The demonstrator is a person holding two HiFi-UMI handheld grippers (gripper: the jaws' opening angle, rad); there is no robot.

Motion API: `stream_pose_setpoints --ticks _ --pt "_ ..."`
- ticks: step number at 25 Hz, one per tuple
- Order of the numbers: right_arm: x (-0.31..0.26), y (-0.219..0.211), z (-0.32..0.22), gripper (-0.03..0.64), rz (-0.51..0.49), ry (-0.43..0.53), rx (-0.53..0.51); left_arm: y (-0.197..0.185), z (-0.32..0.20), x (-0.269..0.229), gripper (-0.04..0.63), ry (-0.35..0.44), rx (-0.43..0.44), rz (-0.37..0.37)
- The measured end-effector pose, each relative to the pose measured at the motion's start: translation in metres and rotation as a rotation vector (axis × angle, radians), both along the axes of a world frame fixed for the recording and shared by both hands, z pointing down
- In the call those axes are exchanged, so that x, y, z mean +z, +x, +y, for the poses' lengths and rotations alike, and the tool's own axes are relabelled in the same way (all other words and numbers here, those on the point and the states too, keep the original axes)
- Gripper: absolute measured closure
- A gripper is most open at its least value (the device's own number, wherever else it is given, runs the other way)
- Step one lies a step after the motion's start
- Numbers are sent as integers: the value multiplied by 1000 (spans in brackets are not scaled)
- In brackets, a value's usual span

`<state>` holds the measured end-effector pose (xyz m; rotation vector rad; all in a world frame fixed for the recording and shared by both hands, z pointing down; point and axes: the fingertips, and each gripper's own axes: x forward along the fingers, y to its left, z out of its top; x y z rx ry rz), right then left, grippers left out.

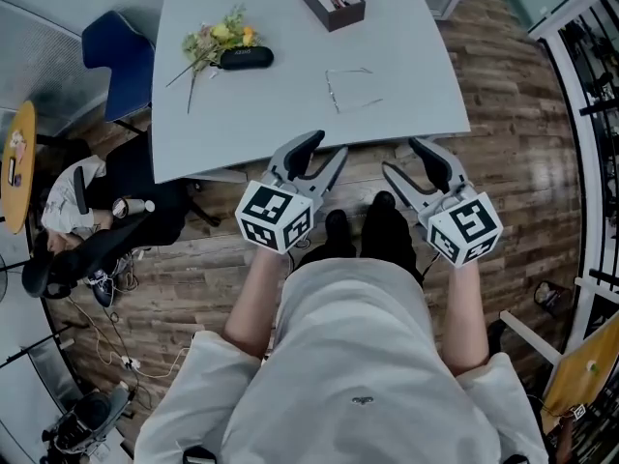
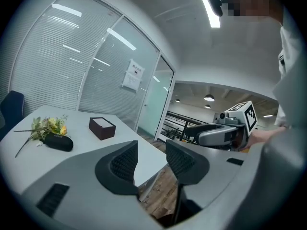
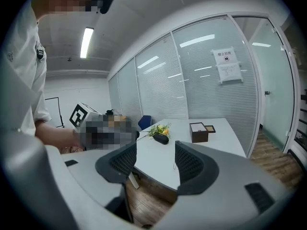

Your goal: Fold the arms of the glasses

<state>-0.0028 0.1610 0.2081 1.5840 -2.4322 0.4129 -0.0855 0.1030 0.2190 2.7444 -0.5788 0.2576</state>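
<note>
The thin wire-framed glasses [image 1: 350, 89] lie on the pale grey table [image 1: 271, 114] with their arms spread, near its front right part. Both grippers hang short of the table's near edge, over the wood floor. My left gripper [image 1: 327, 149] is open with nothing between its ribbed pads [image 2: 123, 163]. My right gripper [image 1: 402, 159] is also open and empty. In the right gripper view the glasses [image 3: 175, 166] show faintly between the jaws, far off on the table. The left gripper view does not show the glasses; the right gripper [image 2: 225, 131] shows there at the right.
On the table's far side lie a black glasses case [image 1: 246, 58] beside a small bunch of flowers [image 1: 215, 42], and a dark brown box [image 1: 331, 0]. A blue chair [image 1: 121, 61] and a black office chair [image 1: 97, 230] stand to the left. A railing [image 1: 590, 114] runs along the right.
</note>
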Motion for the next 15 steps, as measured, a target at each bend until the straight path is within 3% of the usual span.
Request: stream_pose_setpoints --ticks 15 --pt "39 30 -80 362 6 -103 -187 28 -47 49 414 -116 -105 -96"
